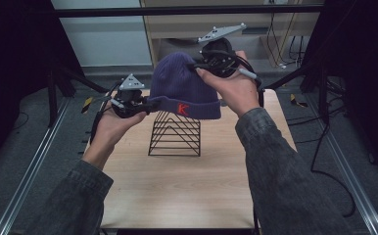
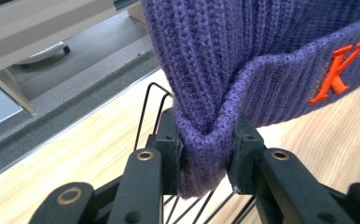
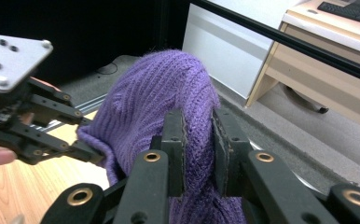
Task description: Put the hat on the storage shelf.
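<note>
Clamped at its cuff by the left hand-held gripper (image 1: 145,105) and at its crown by the right hand-held gripper (image 1: 201,66), the purple beanie (image 1: 184,85) hung directly above the black wire rack (image 1: 175,134) on the table (image 1: 177,186).

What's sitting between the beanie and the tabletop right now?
The black wire rack stands on the table directly under the purple beanie, which the left gripper and right gripper hold above it. The high view shows this.

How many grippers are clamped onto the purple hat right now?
2. The left gripper pinches the folded brim at the hat's left end, above the wire rack. The right gripper pinches the knit near the crown, up at the hat's right side.
</note>
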{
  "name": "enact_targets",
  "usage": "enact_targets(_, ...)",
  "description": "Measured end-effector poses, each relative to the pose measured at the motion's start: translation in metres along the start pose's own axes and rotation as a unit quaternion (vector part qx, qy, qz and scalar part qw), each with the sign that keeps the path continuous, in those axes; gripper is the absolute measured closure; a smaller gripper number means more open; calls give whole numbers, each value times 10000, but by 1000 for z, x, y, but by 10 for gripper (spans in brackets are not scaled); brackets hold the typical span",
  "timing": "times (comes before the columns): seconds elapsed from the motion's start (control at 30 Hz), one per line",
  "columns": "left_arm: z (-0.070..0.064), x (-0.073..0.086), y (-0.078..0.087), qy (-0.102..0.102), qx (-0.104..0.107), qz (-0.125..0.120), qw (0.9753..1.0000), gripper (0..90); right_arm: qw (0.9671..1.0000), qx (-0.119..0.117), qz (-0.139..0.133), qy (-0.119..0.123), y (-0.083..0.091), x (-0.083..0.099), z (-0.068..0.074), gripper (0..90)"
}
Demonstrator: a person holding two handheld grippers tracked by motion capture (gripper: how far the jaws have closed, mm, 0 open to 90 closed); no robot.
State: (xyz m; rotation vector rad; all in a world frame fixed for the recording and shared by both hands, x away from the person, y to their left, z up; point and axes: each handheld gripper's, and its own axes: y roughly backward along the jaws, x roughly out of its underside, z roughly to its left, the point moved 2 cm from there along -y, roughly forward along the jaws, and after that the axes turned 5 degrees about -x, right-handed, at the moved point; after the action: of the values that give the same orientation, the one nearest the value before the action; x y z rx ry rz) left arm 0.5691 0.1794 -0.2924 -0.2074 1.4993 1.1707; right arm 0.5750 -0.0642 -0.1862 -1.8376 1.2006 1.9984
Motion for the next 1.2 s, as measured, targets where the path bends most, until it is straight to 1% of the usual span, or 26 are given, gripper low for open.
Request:
enact_targets(0.07, 2, 3, 2, -39, -56, 53, 10000, 691, 10000, -5, 53, 4, -6, 0, 1, 763)
enact_targets(0.17, 7, 9, 3, -24, -118, 84, 9999, 691, 9999, 15, 144, 23, -18, 1, 1, 762)
enact_targets(0.3, 14, 17, 3, 50, -142, 133, 9998, 688, 9996, 31, 262, 95, -32, 3, 3, 762)
enact_targets(0.4, 17, 22, 3, 84, -166, 125, 9997, 685, 9994, 27, 333, 114, -39, 4, 4, 762)
enact_targets(0.47, 19, 25, 4, 98, -153, 136, 9997, 683, 9992, 15, 367, 131, -42, 6, 5, 761)
enact_targets(0.57, 21, 29, 2, 223, -98, 122, 9996, 681, 9991, 8, 410, 133, -45, 8, 6, 760)
enact_targets(0.63, 21, 30, 2, 227, -80, 130, 9996, 681, 9990, 14, 437, 134, -46, 9, 5, 760)
enact_targets(0.67, 20, 32, 1, 215, -39, 166, 9996, 681, 9988, 9, 478, 122, -48, 11, 5, 760)
enact_targets(0.73, 20, 33, 0, 145, -52, 208, 9997, 681, 9986, 3, 520, 99, -50, 13, 4, 760)
enact_targets(0.8, 20, 34, -2, 145, -48, 219, 9996, 680, 9984, 0, 551, 86, -53, 16, 2, 760)
enact_targets(0.87, 20, 37, -5, 175, -8, 275, 9995, 677, 9984, -5, 571, 21, -56, 19, 1, 760)
enact_targets(1.03, 16, 42, -8, 178, 39, 241, 9995, 675, 9979, -13, 641, 37, -59, 25, 1, 760)
enact_targets(1.07, 16, 43, -9, 172, 56, 253, 9995, 675, 9979, -24, 647, 4, -59, 26, 0, 760)
enact_targets(1.2, 16, 46, -10, 216, 52, 273, 9994, 675, 9977, -48, 670, 12, -61, 28, 1, 760)
